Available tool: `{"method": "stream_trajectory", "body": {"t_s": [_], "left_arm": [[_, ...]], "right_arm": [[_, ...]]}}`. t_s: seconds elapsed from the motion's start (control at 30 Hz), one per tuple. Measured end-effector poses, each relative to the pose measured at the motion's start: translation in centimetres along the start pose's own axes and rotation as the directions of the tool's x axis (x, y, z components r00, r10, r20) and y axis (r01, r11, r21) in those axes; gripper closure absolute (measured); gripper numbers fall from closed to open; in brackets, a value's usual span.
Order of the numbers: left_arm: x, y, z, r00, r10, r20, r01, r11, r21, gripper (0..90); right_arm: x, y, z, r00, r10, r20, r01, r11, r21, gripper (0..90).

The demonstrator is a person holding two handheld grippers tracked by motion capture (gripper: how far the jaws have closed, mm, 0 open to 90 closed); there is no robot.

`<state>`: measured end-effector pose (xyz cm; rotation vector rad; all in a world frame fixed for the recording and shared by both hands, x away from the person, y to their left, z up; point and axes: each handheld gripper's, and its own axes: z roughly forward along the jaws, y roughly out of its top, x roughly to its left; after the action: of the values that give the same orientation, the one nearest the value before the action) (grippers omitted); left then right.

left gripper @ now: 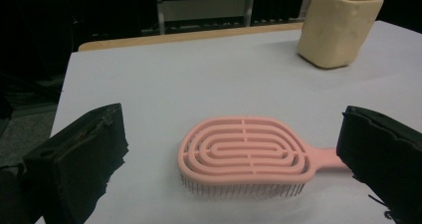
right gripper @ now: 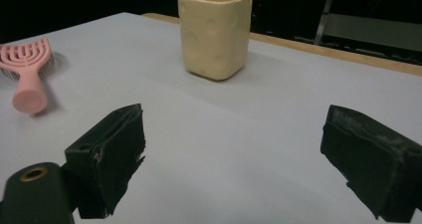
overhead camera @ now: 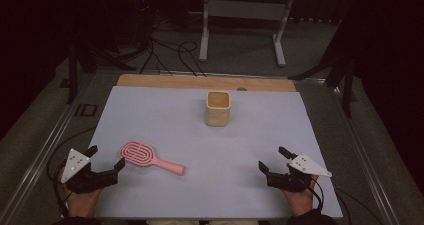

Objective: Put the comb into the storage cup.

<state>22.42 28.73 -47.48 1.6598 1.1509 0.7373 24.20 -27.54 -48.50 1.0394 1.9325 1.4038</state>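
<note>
Hairbrush [overhead camera: 151,158] flat on lavender mat [overhead camera: 165,115], dark rm; L claw [overhead camera: 105,156] & R claw [overhead camera: 273,158] both spread apart.

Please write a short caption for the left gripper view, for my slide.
Open left hand-held gripper facing a pink plastic vented hairbrush, bristles down on the pale table, beside a cream square ceramic cup.
</note>
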Motion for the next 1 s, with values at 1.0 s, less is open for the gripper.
{"method": "stream_trajectory", "body": {"t_s": [1.0], "left_arm": [[-1.3,2.0,1.2,0.9999,0.007,0.010,-0.007,0.9999,0.010,0.1]], "right_arm": [[-0.3,-0.4,0.2,0.9993,0.029,0.024,-0.029,0.999,-0.013,10.0]]}}
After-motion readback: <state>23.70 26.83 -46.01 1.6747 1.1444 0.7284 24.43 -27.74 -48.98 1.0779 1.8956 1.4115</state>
